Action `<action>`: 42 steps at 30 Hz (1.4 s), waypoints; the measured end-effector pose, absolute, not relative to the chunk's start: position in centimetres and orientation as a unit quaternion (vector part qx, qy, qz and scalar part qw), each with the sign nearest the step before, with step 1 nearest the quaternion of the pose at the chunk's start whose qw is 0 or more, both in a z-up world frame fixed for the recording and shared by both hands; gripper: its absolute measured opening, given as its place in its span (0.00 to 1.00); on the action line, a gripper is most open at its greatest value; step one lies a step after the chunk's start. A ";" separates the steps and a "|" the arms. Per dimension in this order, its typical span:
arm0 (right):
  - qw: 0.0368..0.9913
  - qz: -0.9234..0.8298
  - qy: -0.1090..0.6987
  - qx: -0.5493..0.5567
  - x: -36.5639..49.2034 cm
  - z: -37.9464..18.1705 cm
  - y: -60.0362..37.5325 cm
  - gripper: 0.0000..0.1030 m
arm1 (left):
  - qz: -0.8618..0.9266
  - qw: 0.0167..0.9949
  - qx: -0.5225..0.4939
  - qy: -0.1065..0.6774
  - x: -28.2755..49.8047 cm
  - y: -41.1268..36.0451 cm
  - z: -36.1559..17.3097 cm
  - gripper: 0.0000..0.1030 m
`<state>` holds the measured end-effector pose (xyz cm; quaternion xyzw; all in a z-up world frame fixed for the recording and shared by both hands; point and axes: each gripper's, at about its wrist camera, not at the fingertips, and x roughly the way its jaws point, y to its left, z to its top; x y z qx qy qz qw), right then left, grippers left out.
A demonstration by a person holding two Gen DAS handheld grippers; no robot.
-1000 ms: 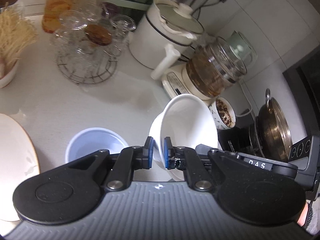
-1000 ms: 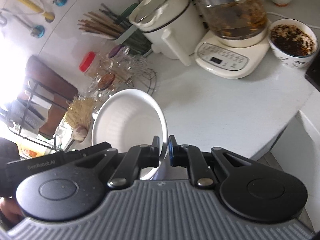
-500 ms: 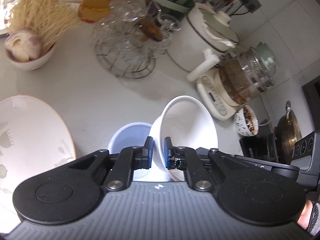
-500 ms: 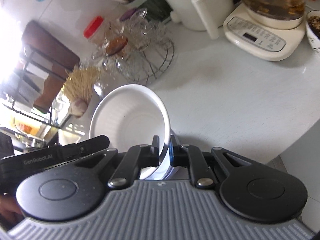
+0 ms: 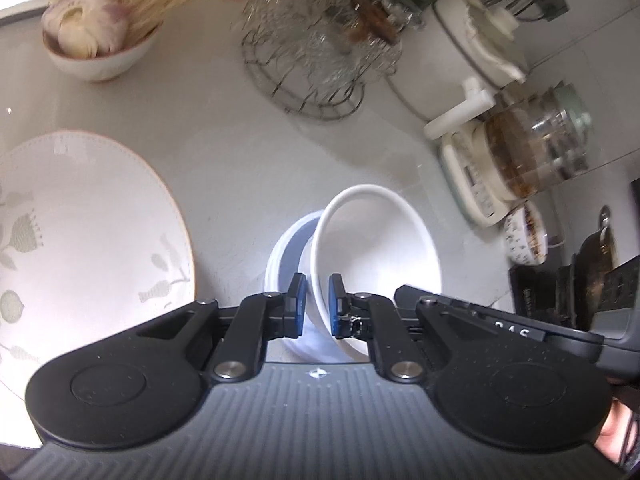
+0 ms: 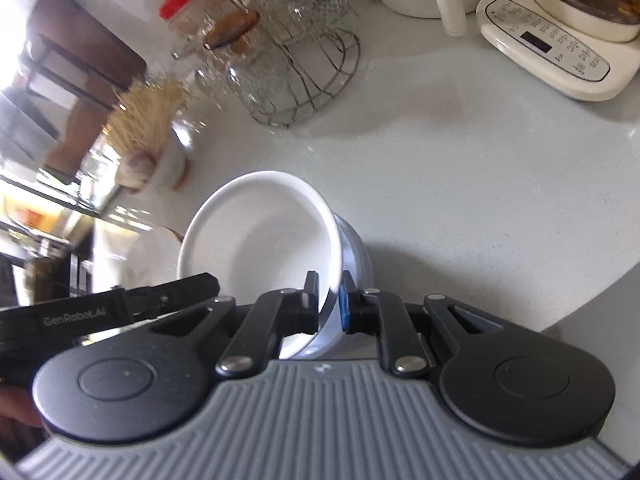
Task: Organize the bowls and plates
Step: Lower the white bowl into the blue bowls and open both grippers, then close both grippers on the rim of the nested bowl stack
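A white bowl point(image 5: 380, 240) is held tilted by both grippers, one on each side of its rim. My left gripper point(image 5: 317, 306) is shut on its left rim. My right gripper point(image 6: 329, 306) is shut on the opposite rim of the same white bowl point(image 6: 260, 240). Right under it a pale blue bowl point(image 5: 288, 248) stands on the counter; the white bowl partly covers it, and it shows in the right wrist view point(image 6: 356, 252) too. A large white plate point(image 5: 80, 240) with a grey plant pattern lies to the left.
A small bowl of garlic and dry noodles point(image 5: 96, 44) stands at the back left. A wire rack of glasses point(image 5: 320, 52), a white pot point(image 5: 468, 48), a glass kettle on its base point(image 5: 528, 152) and a patterned bowl point(image 5: 526, 236) line the back and right.
Both grippers have carried the white bowl down and left until it sits over the blue bowl. The plate and garlic bowl have come further into view.
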<state>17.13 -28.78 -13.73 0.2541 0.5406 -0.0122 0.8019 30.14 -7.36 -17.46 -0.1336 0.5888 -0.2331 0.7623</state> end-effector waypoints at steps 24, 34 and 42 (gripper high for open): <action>0.820 -0.045 0.506 0.264 17.4 -13.2 -29.6 0.60 | -0.203 0.778 -0.168 0.570 30.5 -4.7 -17.2 0.46; 0.779 -0.045 0.547 0.303 18.2 -17.2 -29.8 0.60 | -0.212 0.781 -0.151 0.567 30.3 -5.2 -17.4 0.46; 0.764 -0.035 0.561 0.317 17.9 -18.6 -29.4 0.55 | -0.211 0.782 -0.143 0.569 30.1 -5.4 -17.4 0.46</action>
